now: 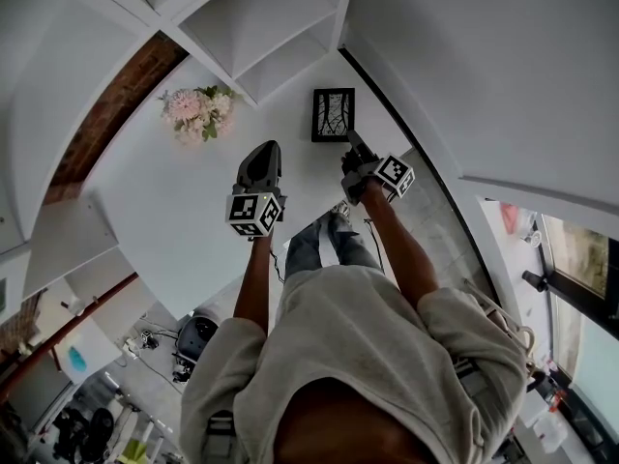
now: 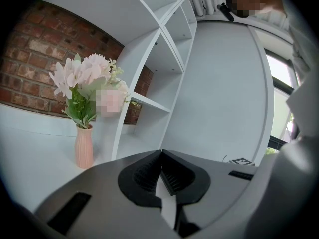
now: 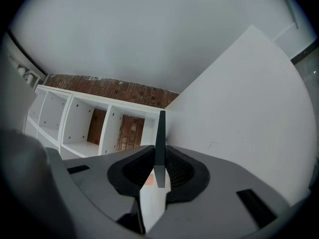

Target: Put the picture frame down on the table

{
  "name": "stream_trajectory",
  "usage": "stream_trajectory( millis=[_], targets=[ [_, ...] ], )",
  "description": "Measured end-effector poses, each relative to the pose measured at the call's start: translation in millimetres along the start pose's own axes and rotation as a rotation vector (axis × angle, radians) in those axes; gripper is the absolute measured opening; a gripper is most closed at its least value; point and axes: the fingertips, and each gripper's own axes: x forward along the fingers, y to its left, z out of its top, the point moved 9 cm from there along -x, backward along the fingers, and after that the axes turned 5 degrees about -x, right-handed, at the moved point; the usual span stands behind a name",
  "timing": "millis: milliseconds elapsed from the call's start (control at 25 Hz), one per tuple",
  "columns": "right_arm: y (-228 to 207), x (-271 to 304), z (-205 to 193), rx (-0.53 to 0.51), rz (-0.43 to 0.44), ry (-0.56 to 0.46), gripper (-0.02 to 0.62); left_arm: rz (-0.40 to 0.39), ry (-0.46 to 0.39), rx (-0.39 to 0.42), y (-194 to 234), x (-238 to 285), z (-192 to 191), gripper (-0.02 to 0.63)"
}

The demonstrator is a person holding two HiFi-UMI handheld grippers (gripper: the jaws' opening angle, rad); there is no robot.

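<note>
A black picture frame (image 1: 334, 114) with a branch-like print is at the far side of the white table (image 1: 174, 211). My right gripper (image 1: 350, 146) is shut on its near edge. In the right gripper view the frame (image 3: 160, 128) shows edge-on as a thin dark bar pinched between the ribbed pads, and my right gripper (image 3: 159, 156) is closed round it. Whether the frame touches the table I cannot tell. My left gripper (image 1: 263, 155) hovers to the left of the frame, shut with nothing in it; in its own view the left gripper (image 2: 160, 157) has its jaws meeting at the tips.
Pink flowers in a pink vase (image 1: 198, 112) stand on the table left of the frame, also seen as the vase (image 2: 83, 151). White open shelving (image 1: 261, 27) backs the table, with a brick wall (image 2: 30, 59) behind and a white wall (image 3: 239, 113) to the right.
</note>
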Motion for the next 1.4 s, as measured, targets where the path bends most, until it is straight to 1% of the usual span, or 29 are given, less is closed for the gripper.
stream_trajectory(
  millis=[240,400,520,640,760,920,1240,1400],
  targets=[
    [-4.4,5.4,-0.4,-0.002,-0.017,-0.029,0.089,0.003,0.001,-0.006,0.8,-2.1,-1.7,0.017],
    [-4.7,8.0,0.7,-0.018,-0.024,-0.007,0.096,-0.002,0.002,-0.007,1.5,-2.4,-2.0,0.017],
    [-3.7,9.9,1.8,-0.036,-0.018,0.009,0.144,-0.006,0.002,-0.006,2.6,-1.8,-2.0,0.017],
    [-0.9,12.6,2.0,-0.093,-0.023,0.042,0.201,-0.008,0.002,-0.009,3.4,-1.1,-2.2,0.017],
    [3.6,14.9,1.0,-0.176,-0.042,0.095,0.234,-0.014,0.004,-0.009,2.3,-0.4,-2.3,0.017],
    [11.6,18.3,-3.2,-0.322,-0.07,0.185,0.25,-0.019,0.004,-0.008,0.7,0.0,-1.6,0.017],
    [19.5,23.5,-9.4,-0.661,-0.148,0.364,0.261,-0.026,0.007,-0.014,0.5,2.7,-2.6,0.017],
    [15.8,26.5,-14.6,-0.852,-0.198,0.453,0.262,-0.027,0.007,-0.017,0.0,3.9,-2.0,0.017]
  ],
)
